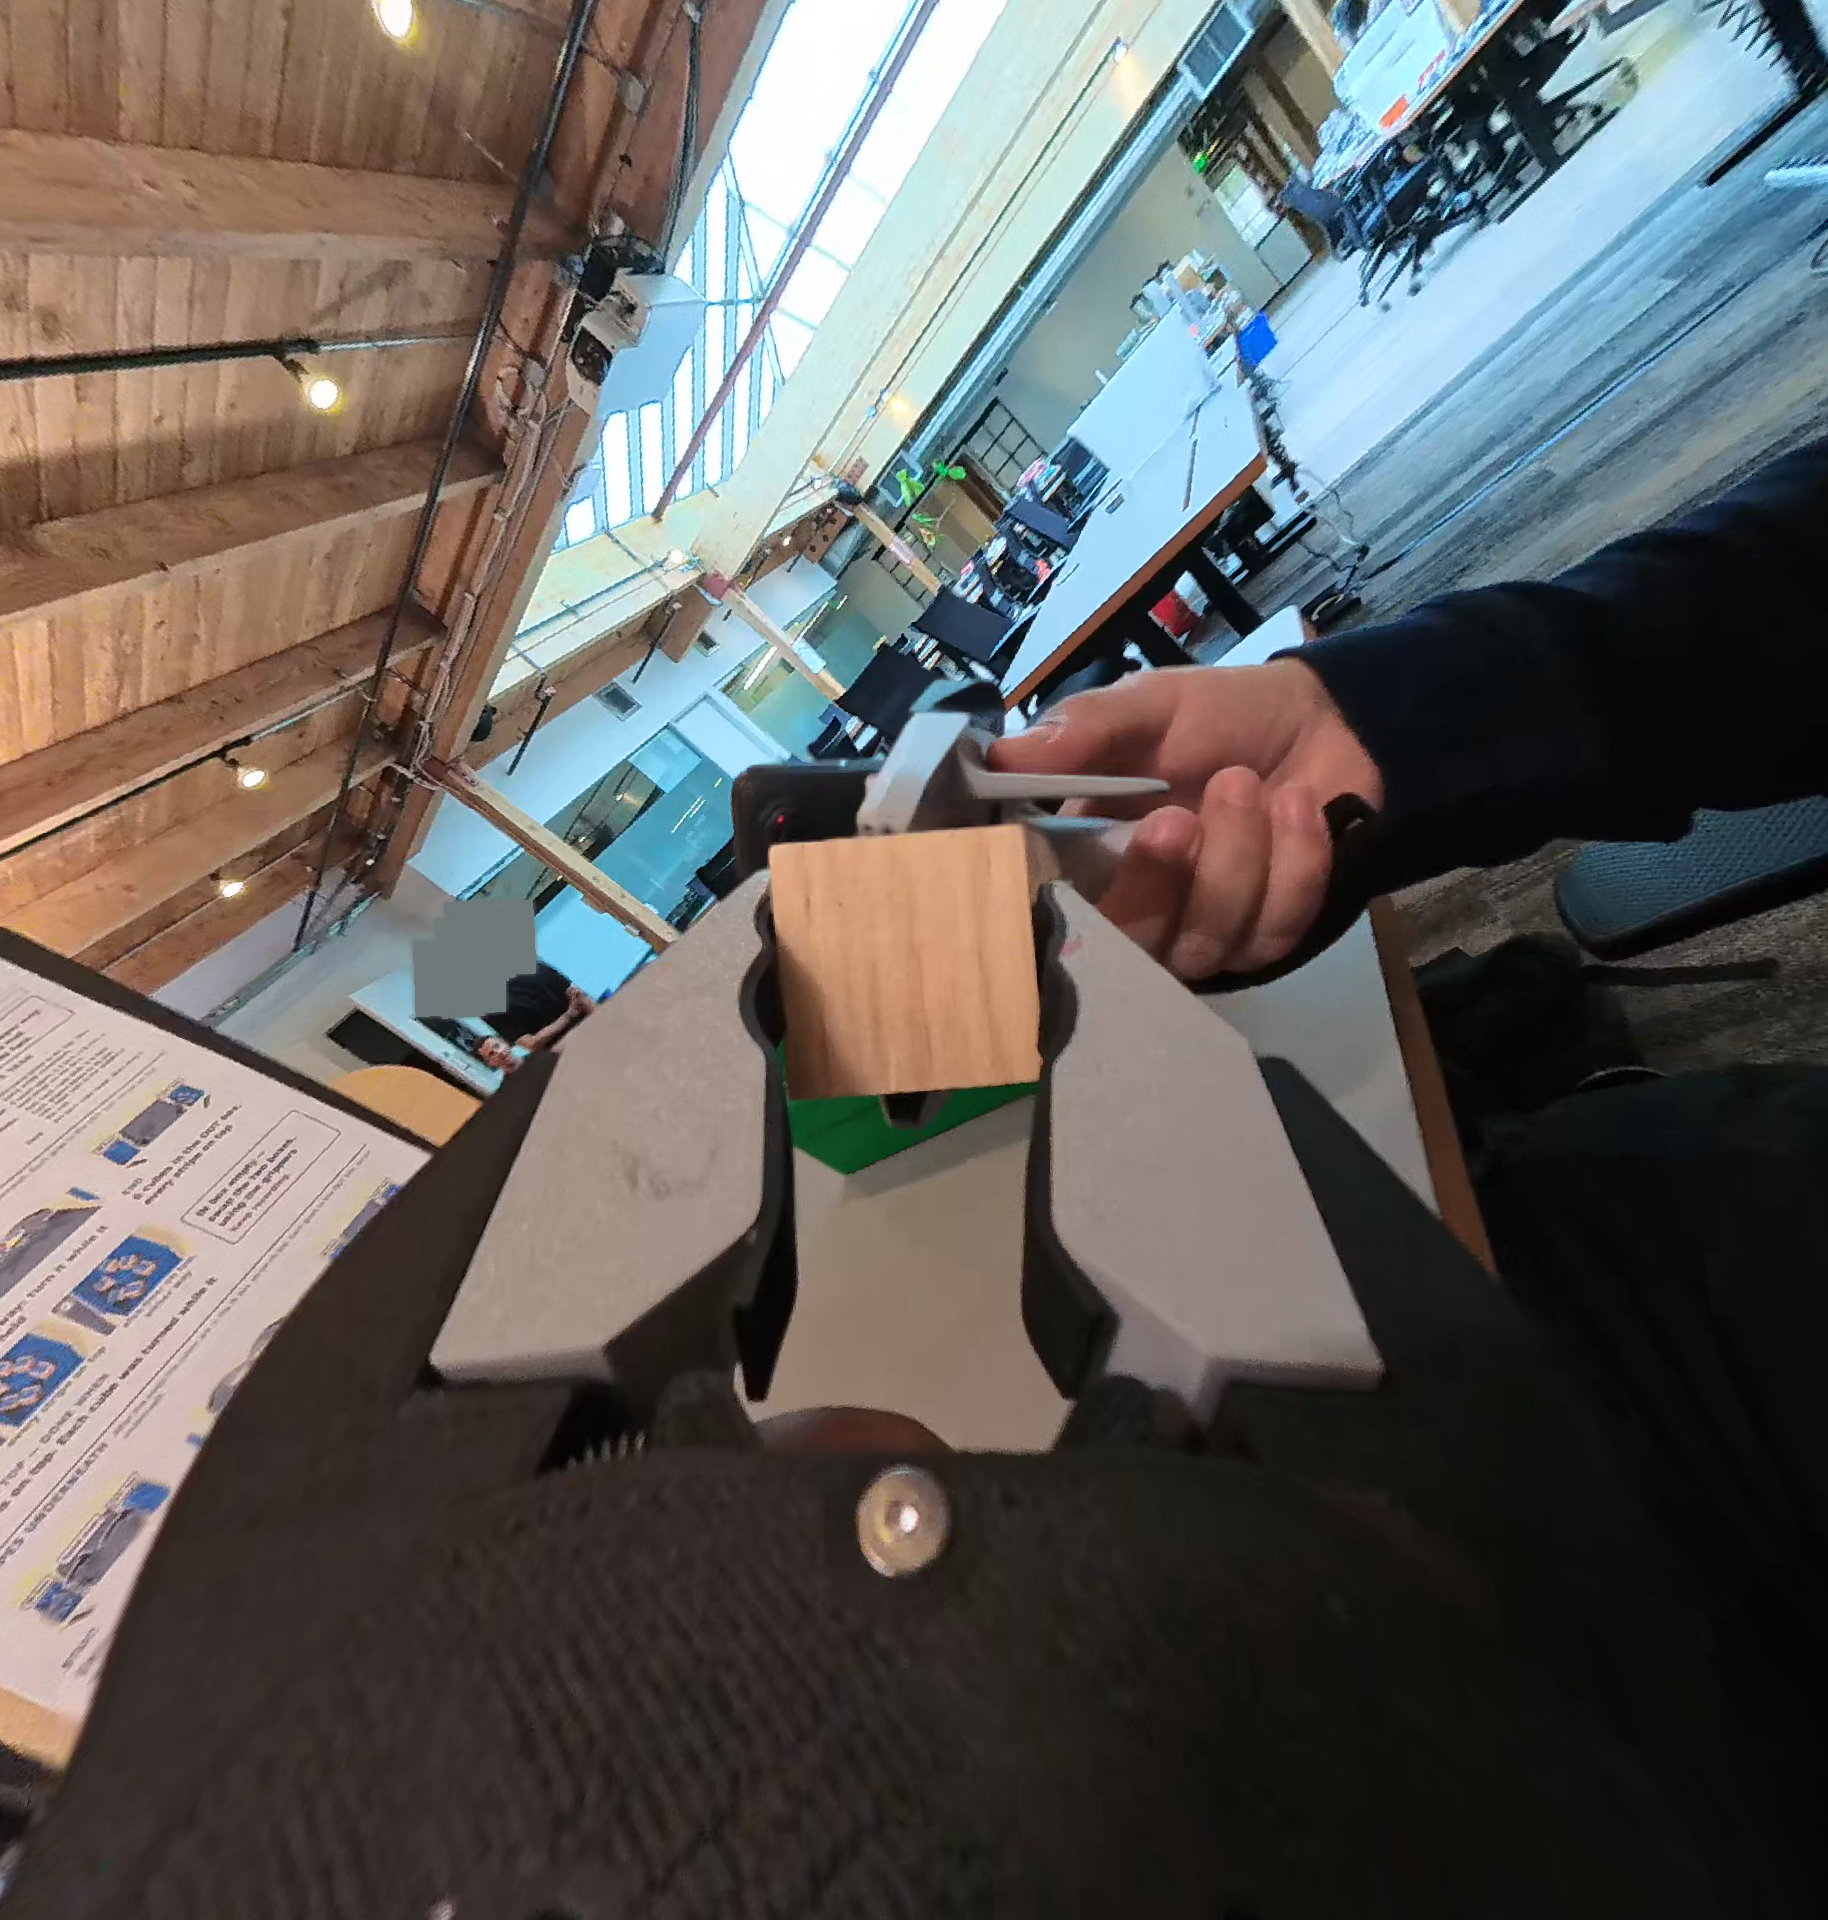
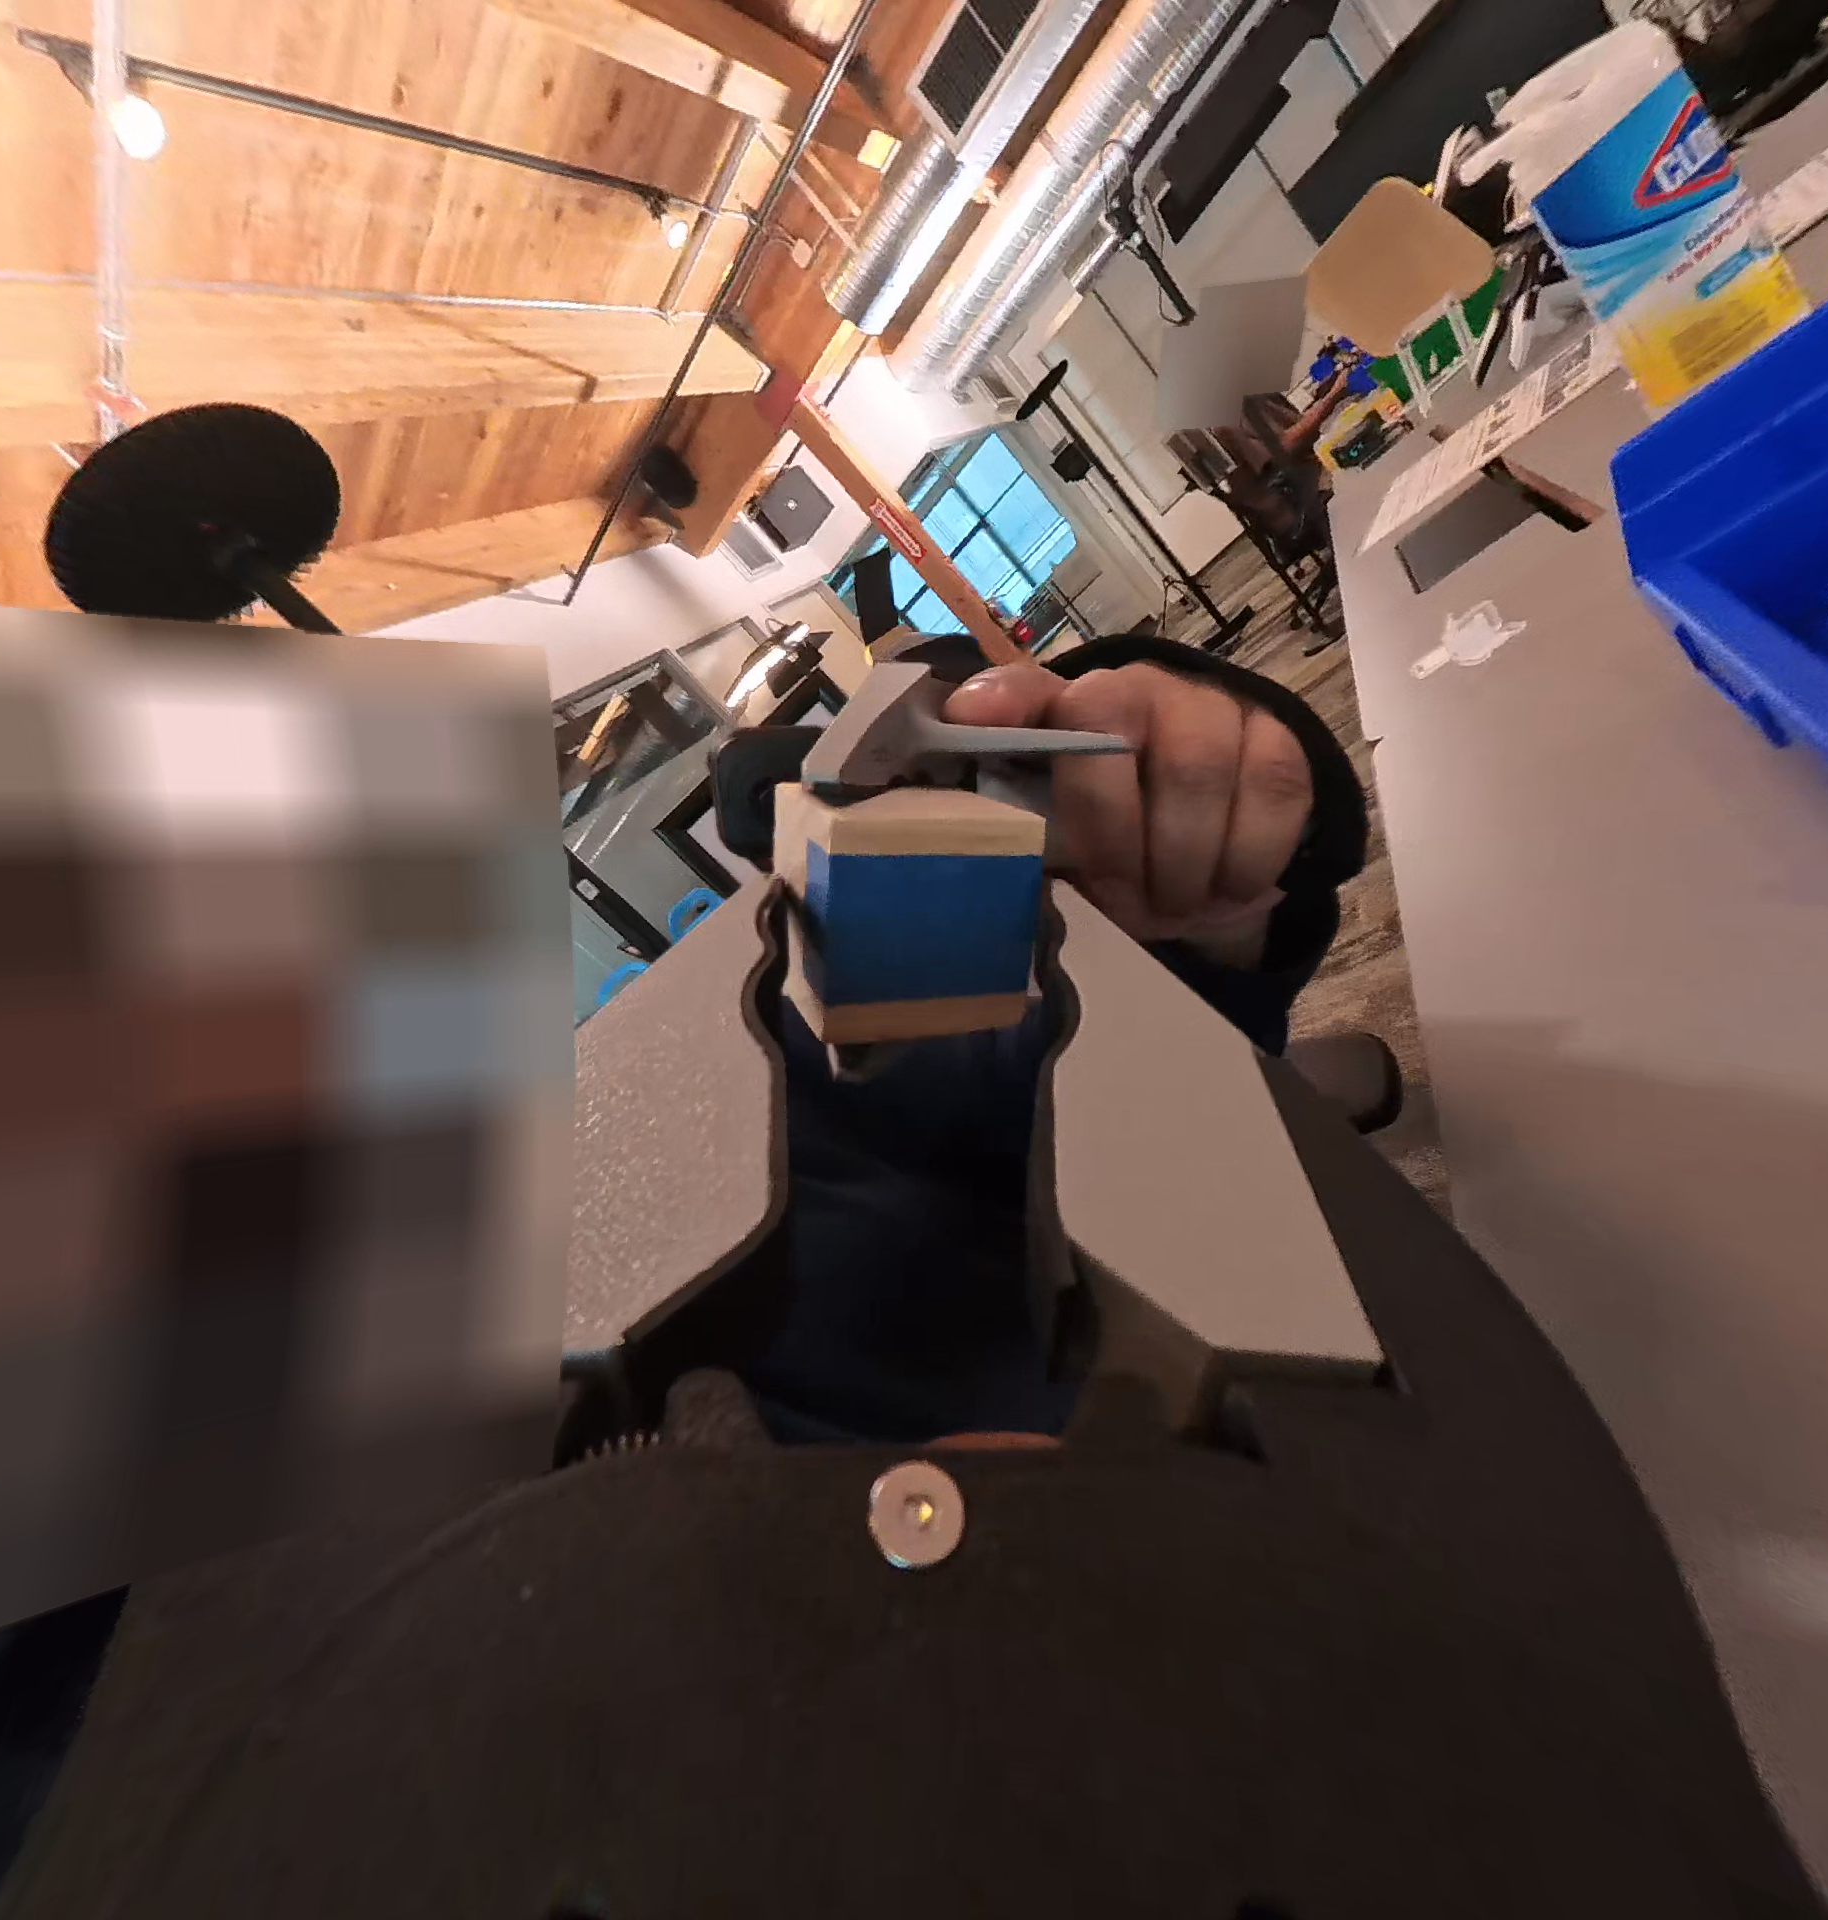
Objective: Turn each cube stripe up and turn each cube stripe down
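A timber ceiling with track lights is filling the upper part of both views, tilted steeply, with an open workshop of white tables stretching away behind. In the left wrist view, a printed instruction sheet (image 1: 110, 1278) is lying at the lower left, and a green box (image 1: 889, 1127) is showing just under the claws on a white table (image 1: 1315, 1029).

The left claw (image 1: 905, 971) is gripping a wooden cube (image 1: 905, 966) between its two grey fingers, which are closed against the cube's sides; the face turned to this camera is plain wood grain. Beyond the cube, the person's hand (image 1: 1201, 810) in a dark sleeve is holding the other device.

In the right wrist view, the right claw (image 2: 915, 935) is also pressing in on the same cube (image 2: 920, 920) from the opposite side, its fingers snug to the cube's edges. Here the cube is showing a broad blue stripe across the face, with bare wood bands above and below. The cube is being held in the air between both claws. A blue bin (image 2: 1751, 551) and a wipes canister (image 2: 1658, 218) are standing on the table at the right.
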The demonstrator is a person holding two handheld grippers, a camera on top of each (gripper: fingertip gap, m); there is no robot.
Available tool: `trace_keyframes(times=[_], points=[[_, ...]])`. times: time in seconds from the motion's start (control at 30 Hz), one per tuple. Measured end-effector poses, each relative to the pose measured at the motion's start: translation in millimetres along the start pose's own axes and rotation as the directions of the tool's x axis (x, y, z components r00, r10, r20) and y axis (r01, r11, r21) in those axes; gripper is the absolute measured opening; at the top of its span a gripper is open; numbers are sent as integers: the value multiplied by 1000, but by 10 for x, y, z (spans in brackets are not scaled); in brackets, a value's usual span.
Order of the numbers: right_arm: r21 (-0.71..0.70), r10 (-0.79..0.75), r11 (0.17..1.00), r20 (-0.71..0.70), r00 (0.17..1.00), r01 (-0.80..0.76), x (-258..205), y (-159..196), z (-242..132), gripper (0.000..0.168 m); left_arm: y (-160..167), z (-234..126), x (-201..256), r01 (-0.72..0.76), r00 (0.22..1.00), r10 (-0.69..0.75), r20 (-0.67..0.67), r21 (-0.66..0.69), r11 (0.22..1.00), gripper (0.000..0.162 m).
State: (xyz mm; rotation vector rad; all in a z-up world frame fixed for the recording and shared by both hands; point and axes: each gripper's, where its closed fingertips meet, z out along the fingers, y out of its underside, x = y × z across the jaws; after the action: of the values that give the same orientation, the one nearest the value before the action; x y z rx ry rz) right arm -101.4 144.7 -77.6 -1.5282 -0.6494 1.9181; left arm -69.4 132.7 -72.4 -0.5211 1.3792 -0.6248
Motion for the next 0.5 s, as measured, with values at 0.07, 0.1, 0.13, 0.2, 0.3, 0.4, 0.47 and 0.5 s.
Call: trace_keyframes(times=[0.07, 0.1, 0.13, 0.2, 0.3, 0.4, 0.47, 0.5], points=[[12, -35, 999, -65, 997, 36, 59, -37, -29, 45, 97, 12, -38, -18, 999, 20, 29, -46, 999, 46], [13, -73, 997, -120, 990, 75, 94, -58, -48, 45, 160, 22, -56, -34, 998, 38, 47, -75, 997, 46], [6, -116, 993, -176, 978, 118, 123, -73, -66, 44, 212, 31, -71, -53, 996, 60, 65, -99, 994, 45], [-24, -193, 981, -266, 944, 194, 146, -85, -86, 44, 260, 44, -92, -84, 990, 96, 105, -115, 990, 45], [-41, -241, 970, -314, 918, 240, 114, -93, -85, 44, 230, 49, -107, -96, 985, 110, 137, -102, 990, 45], [-34, -217, 976, -279, 936, 216, 62, -73, -60, 44, 161, 35, -89, -94, 986, 104, 126, -87, 992, 45], [-32, -203, 979, -266, 942, 201, 64, -66, -57, 44, 171, 29, -80, -106, 987, 118, 111, -110, 988, 45], [-36, -195, 981, -263, 945, 193, 72, -57, -60, 44, 183, 28, -69, -109, 988, 121, 97, -121, 987, 45]])
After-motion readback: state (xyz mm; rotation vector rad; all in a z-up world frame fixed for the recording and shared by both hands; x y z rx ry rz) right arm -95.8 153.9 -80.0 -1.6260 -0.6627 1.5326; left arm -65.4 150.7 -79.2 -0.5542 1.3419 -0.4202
